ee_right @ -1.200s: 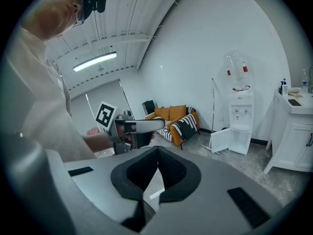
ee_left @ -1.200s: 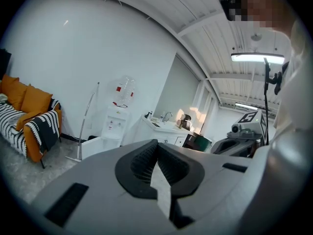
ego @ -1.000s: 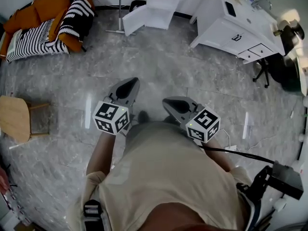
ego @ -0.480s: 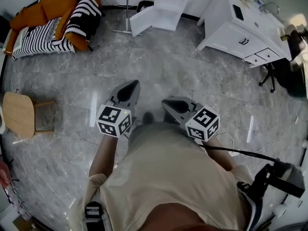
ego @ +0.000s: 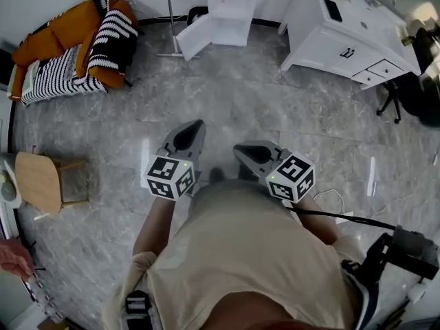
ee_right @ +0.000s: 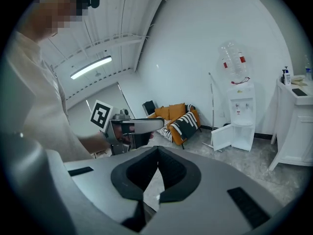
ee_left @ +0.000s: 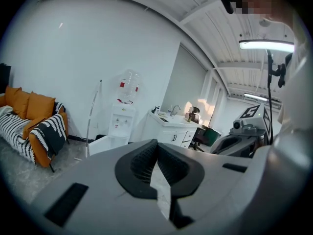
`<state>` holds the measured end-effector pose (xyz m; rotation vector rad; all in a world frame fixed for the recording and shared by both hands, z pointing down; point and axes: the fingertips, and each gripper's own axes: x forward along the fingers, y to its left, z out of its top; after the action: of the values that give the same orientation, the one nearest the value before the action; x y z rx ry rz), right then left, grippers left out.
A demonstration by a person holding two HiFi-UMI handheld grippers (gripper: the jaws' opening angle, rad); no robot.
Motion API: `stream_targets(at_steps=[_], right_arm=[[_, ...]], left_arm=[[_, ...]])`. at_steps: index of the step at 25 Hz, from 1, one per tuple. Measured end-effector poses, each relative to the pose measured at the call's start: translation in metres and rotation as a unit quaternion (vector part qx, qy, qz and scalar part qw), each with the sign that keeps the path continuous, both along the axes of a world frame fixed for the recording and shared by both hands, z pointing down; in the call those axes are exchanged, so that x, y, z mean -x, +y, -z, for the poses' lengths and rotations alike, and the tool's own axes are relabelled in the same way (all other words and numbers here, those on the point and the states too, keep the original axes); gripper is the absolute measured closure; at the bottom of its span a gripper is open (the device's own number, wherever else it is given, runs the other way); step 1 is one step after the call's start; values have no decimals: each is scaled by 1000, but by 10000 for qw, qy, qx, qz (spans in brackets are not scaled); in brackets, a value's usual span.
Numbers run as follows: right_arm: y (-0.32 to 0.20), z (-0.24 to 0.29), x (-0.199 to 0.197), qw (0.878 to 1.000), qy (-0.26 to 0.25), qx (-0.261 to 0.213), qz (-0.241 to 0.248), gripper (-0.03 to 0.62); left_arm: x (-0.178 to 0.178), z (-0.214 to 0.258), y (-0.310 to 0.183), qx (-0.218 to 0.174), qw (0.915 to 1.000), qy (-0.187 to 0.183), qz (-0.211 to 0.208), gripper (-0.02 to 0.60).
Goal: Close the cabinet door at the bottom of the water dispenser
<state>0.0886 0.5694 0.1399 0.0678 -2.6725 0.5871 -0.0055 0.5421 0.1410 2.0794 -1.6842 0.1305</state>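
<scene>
A person (ego: 240, 253) in a beige top stands on a grey marbled floor (ego: 227, 102) with a hand-held claw in each hand. Both claws point ahead and slightly down toward a white water dispenser (ego: 227, 5) against the far wall. The left claw (ego: 196, 124) is clenched, its ribbed black pads pressed together with nothing between them. The right claw (ego: 238, 150) is likewise clenched and empty. Each has a marker cube (ego: 168, 177) with square black-and-white patterns at its rear. Both claws are well apart from the dispenser, with a stretch of floor between.

The cabinet door (ego: 192, 37) at the bottom of the dispenser stands open. In the head view it is swung out to the left of the unit, and the lower compartment is exposed. An upturned clear bottle (ee_right: 234, 61) sits on top of the dispenser. A thin upright pole (ego: 167, 9) stands just left of the open door.

To the right of the dispenser a white desk (ego: 323, 47) with drawers and a faucet lines the wall, with a dark office chair (ego: 395, 95) beside it. At far left an orange sofa (ego: 72, 43) is draped with black-and-white striped throws. A small wooden stool (ego: 38, 182) stands nearer the person. A black cable (ego: 337, 217) runs out to the right from behind the right claw.
</scene>
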Motion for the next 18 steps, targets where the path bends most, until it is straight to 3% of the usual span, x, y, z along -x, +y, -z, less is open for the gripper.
stream_targets(at_steps=[7, 18], right_arm=[[-56, -2, -17, 9998, -35, 178, -128, 580], [-134, -10, -56, 9973, -219, 689, -125, 580]], left_arm=[[-22, 0, -58, 191, 9990, -385, -143, 592], [-55, 2, -135, 581, 9951, -802, 33, 594]])
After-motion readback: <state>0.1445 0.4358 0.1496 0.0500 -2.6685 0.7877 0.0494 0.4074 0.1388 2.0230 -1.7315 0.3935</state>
